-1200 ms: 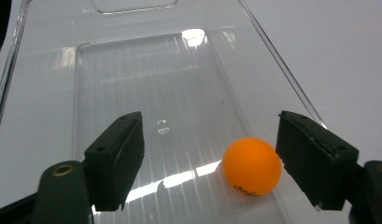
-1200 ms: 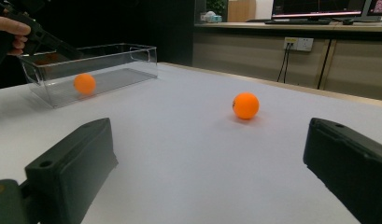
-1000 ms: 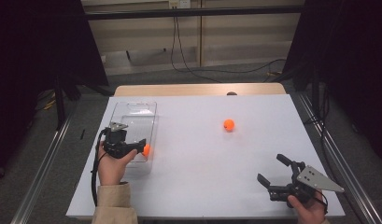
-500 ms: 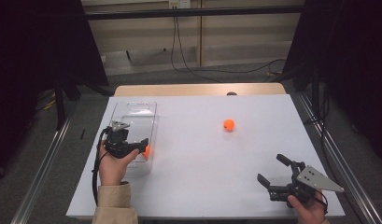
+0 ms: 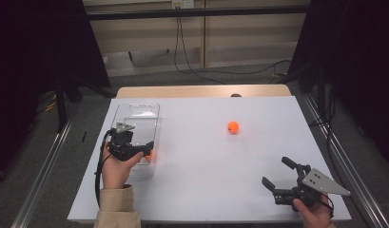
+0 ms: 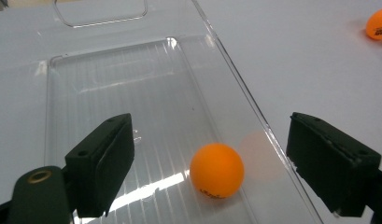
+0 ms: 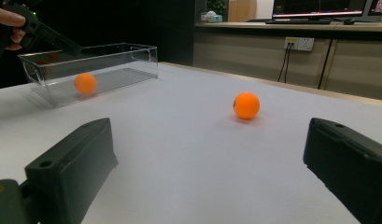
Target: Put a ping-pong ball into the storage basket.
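Orange ball one [image 6: 216,170] lies on the floor of the clear plastic bin [image 5: 135,110], which stands along the left edge of the desk [image 5: 206,190]. The left gripper [image 5: 147,149] hangs over the bin's near end with its jaws spread; they have just been opening further, and the ball sits between them on the ribbed bottom with no pad touching it. This reads as a release: the ball has been let go low inside the walls so that it cannot roll off, and it rests close to the bin's right-hand wall.

Orange ball two [image 5: 233,127] remains on the open desk, right of the centre and toward the far edge, well apart from the bin. It is probably the next item for transfer.

The right gripper [image 5: 280,178] is held near the right near corner, jaws wide apart and nothing between them. In the right gripper view it points across the desk with the loose ball ahead, a ready position for a pick. Whether its underside touches the desk surface cannot be told from the high view.
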`<action>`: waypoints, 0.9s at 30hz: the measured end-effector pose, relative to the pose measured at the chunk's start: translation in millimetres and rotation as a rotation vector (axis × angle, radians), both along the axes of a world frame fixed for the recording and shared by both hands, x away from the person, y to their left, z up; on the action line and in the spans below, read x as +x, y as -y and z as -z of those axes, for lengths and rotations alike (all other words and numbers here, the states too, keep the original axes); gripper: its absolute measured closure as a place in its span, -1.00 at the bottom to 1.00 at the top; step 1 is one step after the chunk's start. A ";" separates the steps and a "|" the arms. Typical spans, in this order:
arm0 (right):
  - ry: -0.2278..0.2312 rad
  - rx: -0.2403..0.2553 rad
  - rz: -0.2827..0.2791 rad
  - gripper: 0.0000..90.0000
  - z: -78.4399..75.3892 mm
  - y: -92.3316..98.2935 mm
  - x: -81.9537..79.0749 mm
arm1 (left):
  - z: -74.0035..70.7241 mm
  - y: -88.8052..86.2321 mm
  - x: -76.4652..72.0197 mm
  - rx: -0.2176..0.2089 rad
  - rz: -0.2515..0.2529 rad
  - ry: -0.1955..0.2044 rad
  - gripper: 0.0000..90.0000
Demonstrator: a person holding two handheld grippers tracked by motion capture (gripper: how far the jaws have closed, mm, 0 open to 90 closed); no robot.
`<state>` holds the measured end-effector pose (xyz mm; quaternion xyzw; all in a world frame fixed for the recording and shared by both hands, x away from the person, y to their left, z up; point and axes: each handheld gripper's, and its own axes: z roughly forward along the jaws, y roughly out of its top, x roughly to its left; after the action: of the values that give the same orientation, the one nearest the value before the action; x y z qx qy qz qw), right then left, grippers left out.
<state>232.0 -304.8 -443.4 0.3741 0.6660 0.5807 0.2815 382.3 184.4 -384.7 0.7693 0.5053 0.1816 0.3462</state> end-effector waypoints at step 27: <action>-0.001 -0.003 -0.003 -0.97 0.3 -0.1 0.1 | -4.0 12.0 -1.2 -0.021 0.060 -0.001 -0.69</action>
<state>232.2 -304.8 -443.6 0.3730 0.6677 0.5798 0.2808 381.2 172.4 -380.7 0.7805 0.4841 0.1654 0.3593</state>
